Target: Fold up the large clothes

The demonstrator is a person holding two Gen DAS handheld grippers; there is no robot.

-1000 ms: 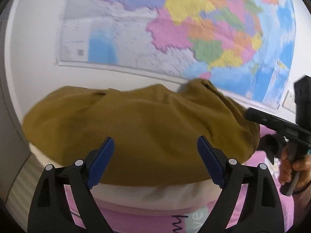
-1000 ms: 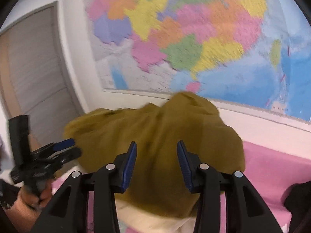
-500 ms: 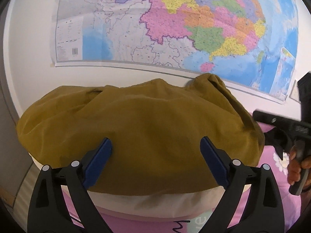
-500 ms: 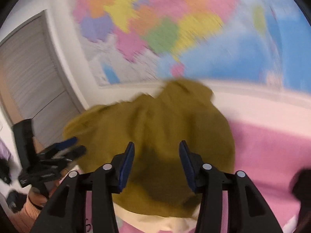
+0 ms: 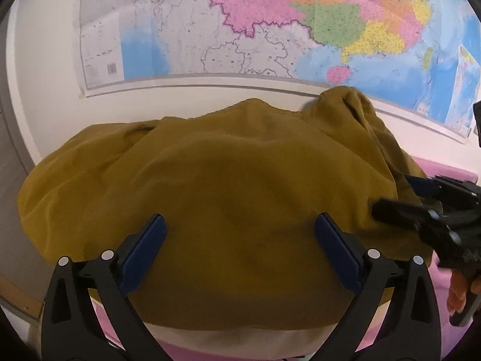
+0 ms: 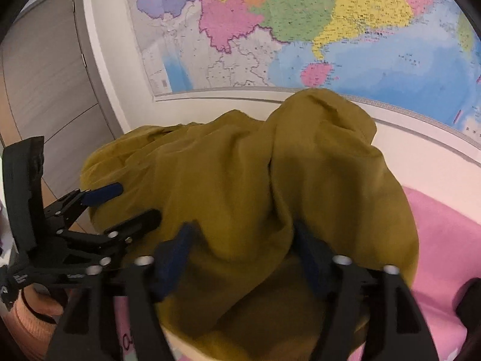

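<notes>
reach-in step: mustard garment (image 5: 228, 198) heaped on pink bed (image 6: 445, 240) by the map wall. left gripper (image 5: 240, 249) and right gripper (image 6: 243, 255) jaws just opening, wide, nothing pinched. next: find an edge to clamp.

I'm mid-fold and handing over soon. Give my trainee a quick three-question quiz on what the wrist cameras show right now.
1. True or false: the left gripper has clamped the mustard garment.
2. What hangs on the wall behind the garment? A) a mirror B) a coloured map C) a clock
3. Fill in: the surface showing to the right of the garment is ____ in colour.

Key
1. False. Its jaws stand wide apart over the cloth; the right gripper is open too, its jaws having just been opening, with cloth in front of them but not pinched.
2. B, the map.
3. Pink, the bedding.
</notes>
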